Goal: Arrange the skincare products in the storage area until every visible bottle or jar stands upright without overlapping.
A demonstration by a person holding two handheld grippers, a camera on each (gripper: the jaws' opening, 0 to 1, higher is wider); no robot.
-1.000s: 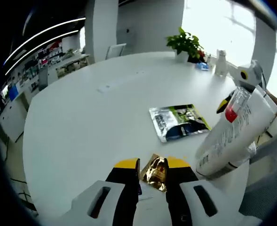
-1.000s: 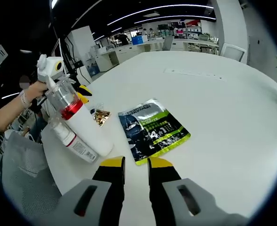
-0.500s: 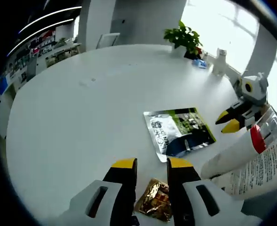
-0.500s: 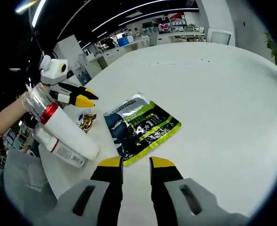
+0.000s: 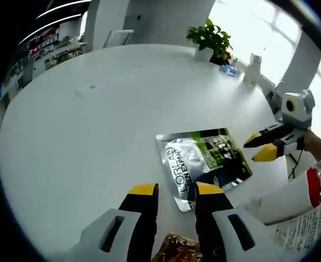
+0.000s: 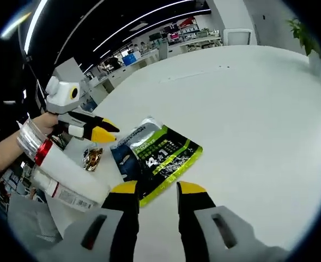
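Observation:
A silver, green and black sachet [image 5: 206,164] lies flat on the white round table [image 5: 95,125]. My left gripper [image 5: 176,191] hovers just short of its near corner, jaws apart with nothing between them. A crumpled gold packet [image 5: 174,254] lies under the jaws. Two white tubes lie on their sides at the table's edge: one with a red band and clear cap [image 5: 291,196], one printed [image 5: 307,229]. In the right gripper view my right gripper [image 6: 158,189] stands open at the sachet's [image 6: 155,155] edge, the left gripper [image 6: 103,131] beyond it above the gold packet [image 6: 92,158] and the tubes [image 6: 67,166].
A potted plant [image 5: 209,38] and a white bottle [image 5: 253,68] stand at the table's far side. A person's hand [image 6: 40,123] holds the left gripper. Wide bare tabletop stretches beyond the sachet. Office desks [image 6: 149,49] show in the background.
My left gripper has moved forward off the gold packet to the sachet's corner. My right gripper has come closer to the sachet. The tubes and sachet lie where they were.

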